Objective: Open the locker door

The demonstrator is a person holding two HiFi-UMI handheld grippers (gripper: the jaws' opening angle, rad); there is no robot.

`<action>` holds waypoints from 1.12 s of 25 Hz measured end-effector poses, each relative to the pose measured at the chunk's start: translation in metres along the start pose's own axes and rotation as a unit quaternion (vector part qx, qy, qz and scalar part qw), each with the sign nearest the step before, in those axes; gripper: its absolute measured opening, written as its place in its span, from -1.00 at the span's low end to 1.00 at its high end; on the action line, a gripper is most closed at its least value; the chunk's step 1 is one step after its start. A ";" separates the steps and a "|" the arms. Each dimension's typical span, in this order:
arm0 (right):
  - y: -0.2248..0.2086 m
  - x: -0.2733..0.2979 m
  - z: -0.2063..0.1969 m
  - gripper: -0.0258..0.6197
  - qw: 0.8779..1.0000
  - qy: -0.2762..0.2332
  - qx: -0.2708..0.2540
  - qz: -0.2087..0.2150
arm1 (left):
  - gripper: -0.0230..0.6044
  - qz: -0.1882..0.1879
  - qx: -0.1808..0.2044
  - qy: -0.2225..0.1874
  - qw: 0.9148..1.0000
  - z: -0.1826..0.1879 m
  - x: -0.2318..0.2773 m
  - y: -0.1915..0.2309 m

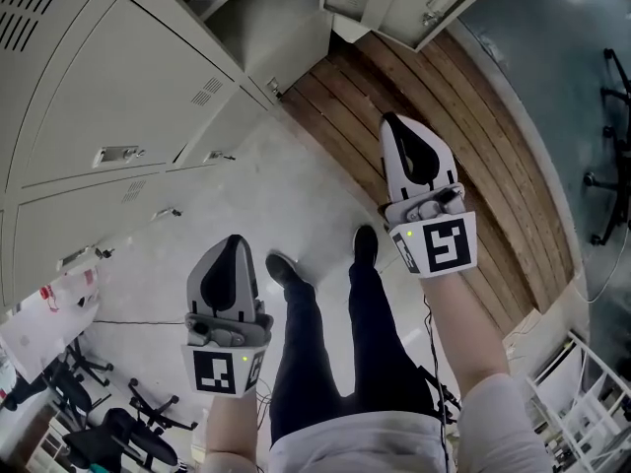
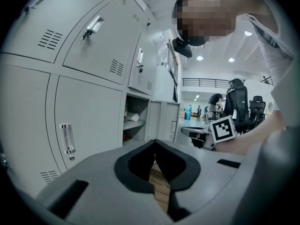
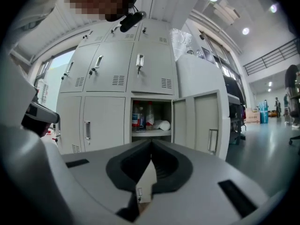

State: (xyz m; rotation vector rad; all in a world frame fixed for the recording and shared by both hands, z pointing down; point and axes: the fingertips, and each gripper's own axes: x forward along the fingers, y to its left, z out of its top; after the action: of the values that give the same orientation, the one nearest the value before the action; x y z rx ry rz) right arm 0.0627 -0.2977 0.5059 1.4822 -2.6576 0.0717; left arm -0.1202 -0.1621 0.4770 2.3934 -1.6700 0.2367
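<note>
1. Right gripper (image 3: 151,143) — jaws shut together, nothing between them. The left gripper (image 2: 154,143) is likewise closed and empty.
2. Floor (image 1: 296,195) lies between the grippers and the lockers (image 3: 101,78).
3. The door (image 3: 201,121) stands swung open at the right of its compartment (image 3: 151,135) — long axis upright, angled out into the room.
4. Bottles (image 3: 142,115) and a roll (image 3: 163,124) sit on the shelf inside.
</note>
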 end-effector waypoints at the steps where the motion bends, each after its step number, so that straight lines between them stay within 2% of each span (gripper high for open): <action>1: 0.004 -0.005 0.001 -0.88 1.000 -0.002 0.003 0.001 | -0.92 0.004 -0.006 -0.001 1.000 0.000 0.000 0.002; 7: 0.031 -0.029 0.008 -0.88 1.000 -0.006 0.011 0.012 | -0.92 0.024 -0.013 -0.011 1.000 0.006 0.000 0.015; 13: 0.044 -0.036 0.013 -0.88 1.000 -0.005 0.018 0.016 | -0.92 0.042 -0.003 -0.014 0.999 0.007 -0.002 0.028; 16: 0.051 -0.040 0.011 -0.88 1.000 -0.002 0.018 0.021 | -0.92 0.051 -0.014 -0.015 0.999 0.004 -0.004 0.033; 28: 0.056 -0.049 0.006 -0.88 1.000 0.009 0.022 0.019 | -0.92 0.059 -0.018 -0.020 0.998 0.002 -0.008 0.040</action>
State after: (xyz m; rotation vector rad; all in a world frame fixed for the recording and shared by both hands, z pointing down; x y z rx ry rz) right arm 0.0405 -0.2273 0.4953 1.4362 -2.6882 0.1459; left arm -0.1603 -0.1690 0.4762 2.2918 -1.8189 0.1759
